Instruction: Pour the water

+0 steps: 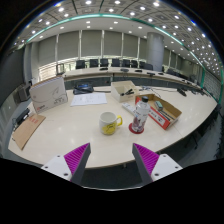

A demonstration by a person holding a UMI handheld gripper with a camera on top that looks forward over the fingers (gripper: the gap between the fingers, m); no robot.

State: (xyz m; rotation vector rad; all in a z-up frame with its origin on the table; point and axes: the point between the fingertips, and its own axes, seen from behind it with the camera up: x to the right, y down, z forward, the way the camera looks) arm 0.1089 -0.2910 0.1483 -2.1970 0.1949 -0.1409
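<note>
Claw (111,160) spread, fingers wide apart, nothing between the magenta pads (76,156); it is held above the near edge of the bench (75,130). Left on the bench: a flat brown item (27,130), and behind it a white box (48,94) with papers (88,98) beside. Centre, beyond the fingers: yellow mug (110,122) upright. Just right of it, apart from it, a plastic bottle (140,114) with red label, upright. Further right: a shallow cardboard box (163,111). Chairs (105,63) line the far side.

Pale beige counter (75,135), yellow ceramic mug (110,123) beside clear plastic bottle with red label (140,115), open cardboard box (165,112) just beyond, white papers (88,98), brown flat envelope (27,130) apart.
</note>
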